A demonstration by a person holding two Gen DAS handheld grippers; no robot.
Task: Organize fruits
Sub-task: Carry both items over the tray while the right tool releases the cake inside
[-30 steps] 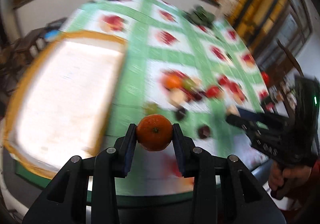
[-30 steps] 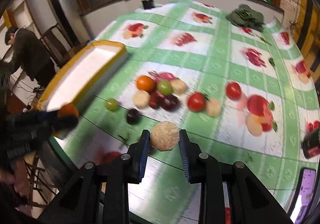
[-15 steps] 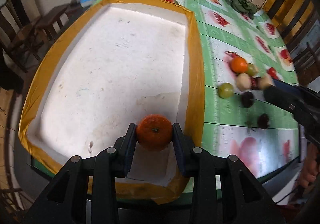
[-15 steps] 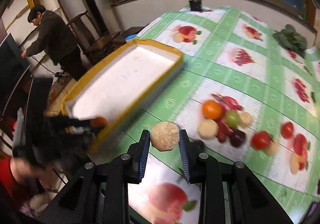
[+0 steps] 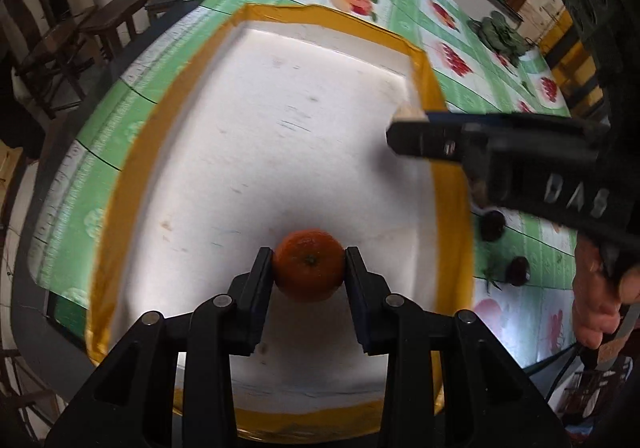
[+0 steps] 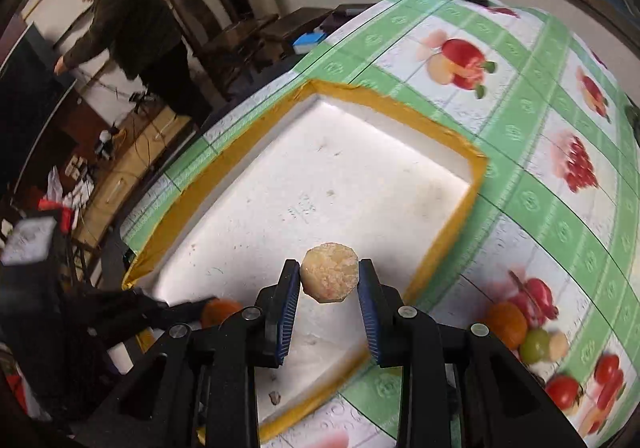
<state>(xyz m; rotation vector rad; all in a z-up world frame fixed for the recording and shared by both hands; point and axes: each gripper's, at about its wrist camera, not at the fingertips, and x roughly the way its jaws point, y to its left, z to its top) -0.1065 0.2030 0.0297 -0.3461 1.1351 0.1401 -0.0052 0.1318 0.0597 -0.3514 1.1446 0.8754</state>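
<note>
My left gripper (image 5: 309, 266) is shut on an orange mandarin (image 5: 309, 264) and hangs over the near part of a white foam tray with a yellow taped rim (image 5: 424, 64). In the right wrist view my right gripper (image 6: 329, 280) is shut on a pale beige round fruit (image 6: 329, 277), above the same tray (image 6: 478, 164) near its right rim. The right gripper (image 5: 404, 130) shows from the side in the left wrist view over the tray's right edge. The left gripper with the mandarin (image 6: 220, 310) appears at the lower left of the right wrist view.
More fruit lies on the green fruit-print tablecloth (image 6: 560, 208) right of the tray: an orange (image 6: 506, 322), a green one (image 6: 536, 344), a red one (image 6: 562, 390), and two dark ones (image 5: 516, 270). A person (image 6: 132, 32) stands by chairs beyond the table's left edge.
Both grippers have swung left from the fruit pile to above the tray, each still holding its fruit. The left one has sunk closer to the tray floor.
</note>
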